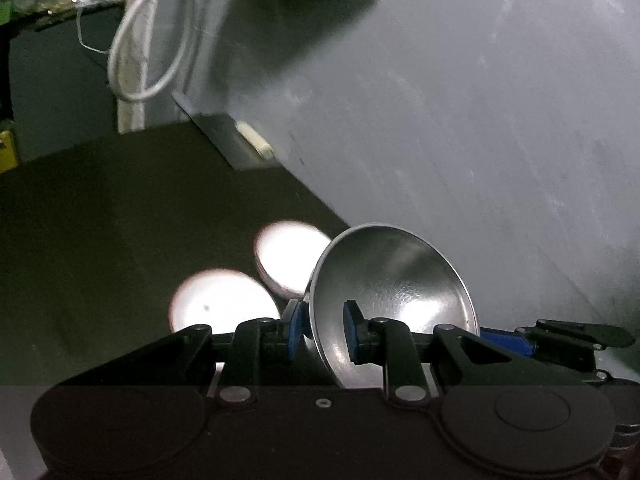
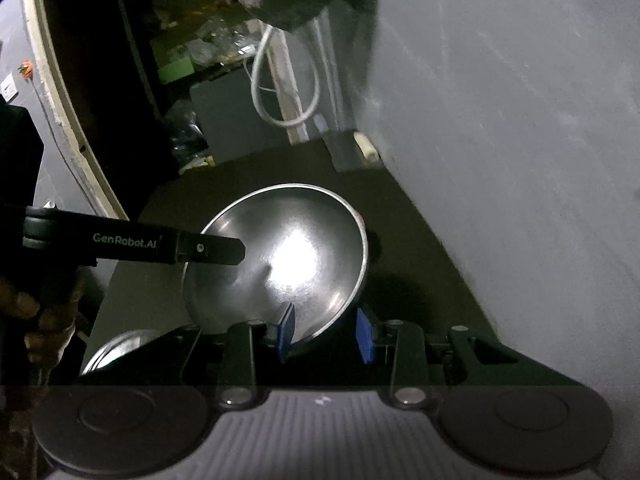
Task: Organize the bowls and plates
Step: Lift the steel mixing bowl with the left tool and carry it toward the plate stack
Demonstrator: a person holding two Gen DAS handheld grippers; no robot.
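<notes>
**2 steel bowls in 2 grippers, both off the table**

2 grippers, each clamped on a metal bowl. Left gripper (image 1: 324, 326): blue pads pinch the rim of a small steel bowl (image 1: 394, 296), 1 pad outside the wall, 1 inside; jaws nearly closed on thin metal. Bowl tilts, mouth facing the camera, rim edge running up and away from the fingers.

Right gripper (image 2: 326, 330): pads straddle the near rim of a larger steel bowl (image 2: 280, 256), mouth tipped toward the camera, hollow catching a bright glare. Jaws a little wider than the left pair, closed on the rim.

Dark tabletop (image 1: 120, 220) lies below and ahead of both. 2 white plates (image 1: 224, 300) sit on it, just beyond the left fingers, side by side, near each other; whether they touch, cannot tell. Another steel rim (image 2: 116, 348) shows at lower left of the right view, identity unclear. Grey wall (image 1: 480, 120) bounds the table on the right.

Judgement: carrying phase. The left bowl is the smaller and would fit inside the right one; nesting needs its mouth turned upward first. The thin-rim grip could slip.
</notes>
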